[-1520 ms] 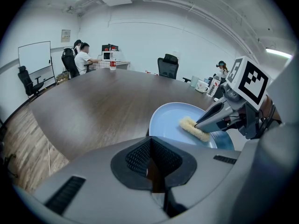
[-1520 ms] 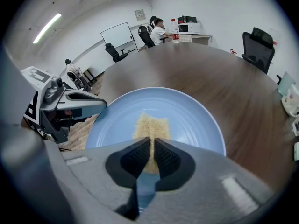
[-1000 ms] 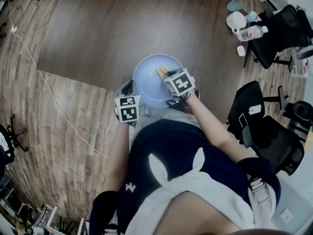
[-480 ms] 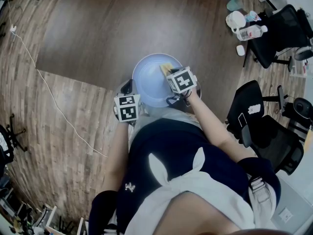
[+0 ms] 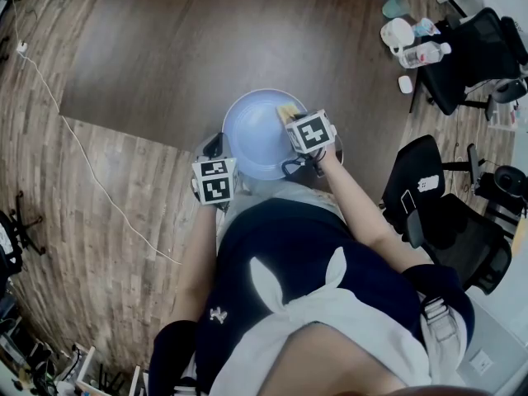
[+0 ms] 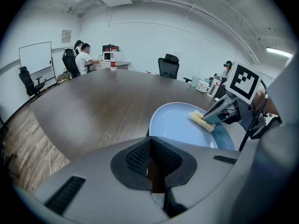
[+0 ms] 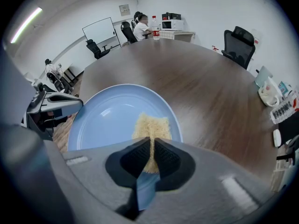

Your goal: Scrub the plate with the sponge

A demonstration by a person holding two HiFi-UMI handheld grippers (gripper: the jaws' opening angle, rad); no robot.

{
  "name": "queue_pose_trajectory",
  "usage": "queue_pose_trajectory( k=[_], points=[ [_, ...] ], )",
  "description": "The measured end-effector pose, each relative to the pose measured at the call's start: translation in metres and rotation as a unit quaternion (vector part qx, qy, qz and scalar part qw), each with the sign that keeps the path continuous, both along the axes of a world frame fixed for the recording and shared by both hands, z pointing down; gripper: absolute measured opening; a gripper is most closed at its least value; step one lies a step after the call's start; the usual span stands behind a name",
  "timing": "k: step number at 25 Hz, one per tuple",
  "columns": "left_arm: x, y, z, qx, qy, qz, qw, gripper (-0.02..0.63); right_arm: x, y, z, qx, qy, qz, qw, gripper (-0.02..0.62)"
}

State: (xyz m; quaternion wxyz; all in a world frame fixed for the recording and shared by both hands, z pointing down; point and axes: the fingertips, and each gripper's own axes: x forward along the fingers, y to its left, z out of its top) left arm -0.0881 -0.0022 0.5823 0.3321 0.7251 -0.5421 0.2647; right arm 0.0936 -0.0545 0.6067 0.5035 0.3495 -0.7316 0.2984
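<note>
While the right gripper (image 7: 150,147) presses the sponge (image 7: 152,125) onto the plate (image 5: 247,143), the left gripper (image 6: 151,149) sits at the plate's rim at about 8 o'clock in the head view.

Right gripper: jaws drawn nearly together, clamped on the near end of the yellow sponge. The rest of the sponge sticks out ahead of the jaws and lies flat on the plate.

Sponge position on the plate: about 1 o'clock, just inside the rim.

Left gripper: jaws closed to a thin slit on the plate's near rim.

Plate: pale blue, round, at the near edge of the dark wooden table (image 5: 181,48), directly in front of the person. The two grippers are on opposite sides of it, left at 8 o'clock and right at 3 o'clock.

Also on the table: a bottle (image 5: 425,54) among some cups, out at 2 o'clock and well apart from the plate.

Off the table: a black office chair (image 5: 429,188) at 3 o'clock, beside the table's edge.
</note>
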Motion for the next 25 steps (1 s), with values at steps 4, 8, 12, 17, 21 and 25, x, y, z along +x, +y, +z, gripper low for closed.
queue_pose_trajectory(
  k=[4, 8, 12, 17, 21, 25],
  points=[
    [-0.001, 0.000, 0.000, 0.000, 0.000, 0.000, 1.0000, 0.006, 0.002, 0.001, -0.001, -0.002, 0.000, 0.004, 1.000, 0.025],
    [-0.001, 0.000, -0.001, -0.001, 0.001, -0.001, 1.0000, 0.006, 0.002, 0.003, -0.001, -0.004, 0.002, 0.005, 1.000, 0.025],
    [0.000, 0.000, -0.001, 0.001, -0.001, -0.001, 1.0000, 0.006, 0.003, 0.005, -0.002, -0.006, -0.001, 0.006, 1.000, 0.025],
    [-0.001, 0.002, -0.001, 0.002, -0.002, -0.002, 1.0000, 0.006, 0.003, 0.010, -0.001, -0.011, -0.005, 0.010, 1.000, 0.025],
    [-0.001, 0.001, -0.001, 0.002, -0.002, -0.002, 1.0000, 0.006, 0.003, 0.012, -0.002, -0.012, -0.009, 0.011, 1.000, 0.025],
    [-0.001, 0.001, -0.001, 0.001, -0.001, -0.002, 1.0000, 0.006, 0.001, 0.015, -0.002, -0.012, -0.012, 0.011, 1.000, 0.025]
  ],
)
